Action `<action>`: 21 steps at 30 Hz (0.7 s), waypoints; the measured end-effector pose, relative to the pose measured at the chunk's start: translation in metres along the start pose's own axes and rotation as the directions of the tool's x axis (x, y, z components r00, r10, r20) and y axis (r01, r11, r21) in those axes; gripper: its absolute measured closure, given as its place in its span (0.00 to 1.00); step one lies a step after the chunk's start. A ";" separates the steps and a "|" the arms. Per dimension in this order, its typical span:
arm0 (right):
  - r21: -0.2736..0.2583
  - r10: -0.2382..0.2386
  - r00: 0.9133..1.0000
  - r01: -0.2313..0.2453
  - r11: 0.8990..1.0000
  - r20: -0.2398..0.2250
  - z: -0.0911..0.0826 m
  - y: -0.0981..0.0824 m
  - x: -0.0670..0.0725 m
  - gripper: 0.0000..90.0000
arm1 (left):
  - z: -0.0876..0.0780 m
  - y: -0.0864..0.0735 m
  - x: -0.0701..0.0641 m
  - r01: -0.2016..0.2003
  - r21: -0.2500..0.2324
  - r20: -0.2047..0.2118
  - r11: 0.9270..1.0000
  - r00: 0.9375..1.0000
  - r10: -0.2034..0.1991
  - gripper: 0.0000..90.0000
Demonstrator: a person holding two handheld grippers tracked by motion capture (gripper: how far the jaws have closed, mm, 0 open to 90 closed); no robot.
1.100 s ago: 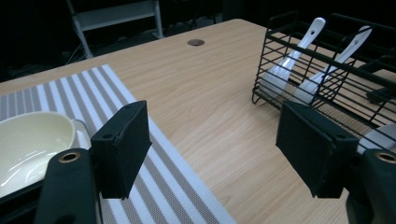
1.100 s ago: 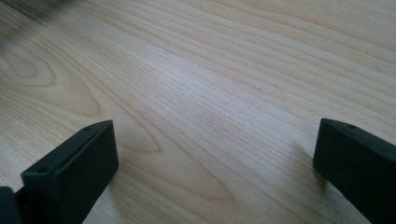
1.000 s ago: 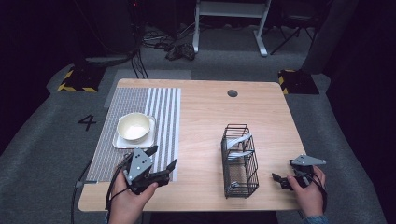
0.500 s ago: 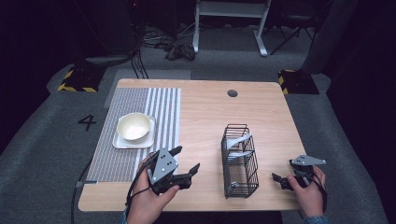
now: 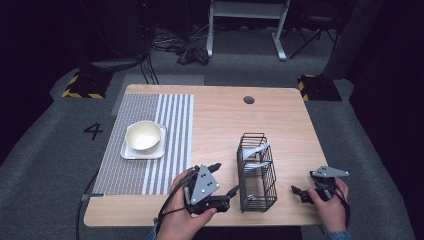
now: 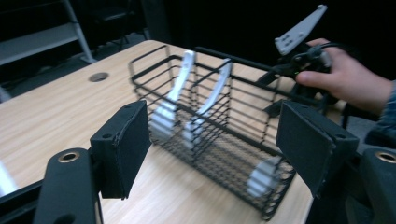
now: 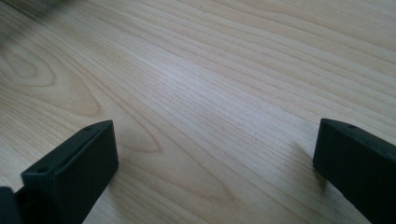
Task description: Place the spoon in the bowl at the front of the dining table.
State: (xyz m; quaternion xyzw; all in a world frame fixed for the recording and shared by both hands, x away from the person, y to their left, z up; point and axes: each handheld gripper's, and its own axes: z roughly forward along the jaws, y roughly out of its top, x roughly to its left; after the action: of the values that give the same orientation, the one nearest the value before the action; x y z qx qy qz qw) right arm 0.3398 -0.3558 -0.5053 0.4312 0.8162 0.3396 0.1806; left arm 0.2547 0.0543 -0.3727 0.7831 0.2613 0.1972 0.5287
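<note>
Left gripper [image 5: 223,181] has slid right along the near edge of the tabletop [image 5: 220,120] since a second ago, off the striped placemat [image 5: 150,145] and up to the black wire basket [image 5: 257,172]. Right gripper [image 5: 298,192] hasn't budged, parked at the near right corner.

Key relation: the basket sits just beyond the left jaws, directly on their line. In the left gripper view the basket [image 6: 210,126] fills the gap between the two pads, jaws spread wide, nothing pinched yet, not touching the wire as far as I can tell. Basket's long axis runs from near edge to far edge of the tabletop; the left gripper comes at it from the left side, near its front end, so the jaws face the long side wall rather than a short end.

Inside the basket: pale utensil handles [image 6: 184,79] leaning up against the far end, another pale piece lying low at the near end [image 6: 261,179]. Can't tell exactly what they are.

Right jaws also spread, pointing down at bare wood [image 7: 196,107], holding nothing. It stands apart from the basket's right side; left is clearly nearer.

My read: left hand makes the grab, either the basket wall or something in it. Bowl [image 5: 143,136] on its square plate [image 5: 128,152] stays back on the placemat, well apart.
</note>
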 end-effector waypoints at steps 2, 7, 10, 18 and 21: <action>0.000 0.000 1.000 0.000 1.000 0.000 0.000 0.000 0.000 0.00 | 0.004 0.002 -0.006 0.000 -0.005 0.017 1.000 1.000 0.000 0.29; -0.002 0.002 1.000 -0.002 1.000 0.000 0.000 0.000 0.000 0.00 | 0.009 0.004 -0.019 -0.007 -0.020 0.052 1.000 0.999 0.008 0.33; -0.002 0.001 1.000 -0.001 1.000 0.000 0.000 0.000 0.000 0.00 | 0.011 0.005 -0.025 -0.015 -0.017 0.069 1.000 0.997 0.017 0.36; -0.002 0.001 1.000 -0.001 1.000 0.000 0.000 0.000 0.000 0.00 | 0.018 0.003 -0.036 -0.025 -0.006 0.111 1.000 0.993 0.026 0.46; -0.002 0.001 1.000 -0.001 1.000 0.000 0.000 0.000 0.000 0.00 | 0.020 0.001 -0.037 -0.011 0.013 0.129 1.000 0.992 0.009 0.49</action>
State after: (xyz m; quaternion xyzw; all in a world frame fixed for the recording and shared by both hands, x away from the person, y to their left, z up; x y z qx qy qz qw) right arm 0.3398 -0.3557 -0.5053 0.4316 0.8156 0.3404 0.1809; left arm 0.2380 0.0166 -0.3803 0.7991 0.2241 0.1473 0.5381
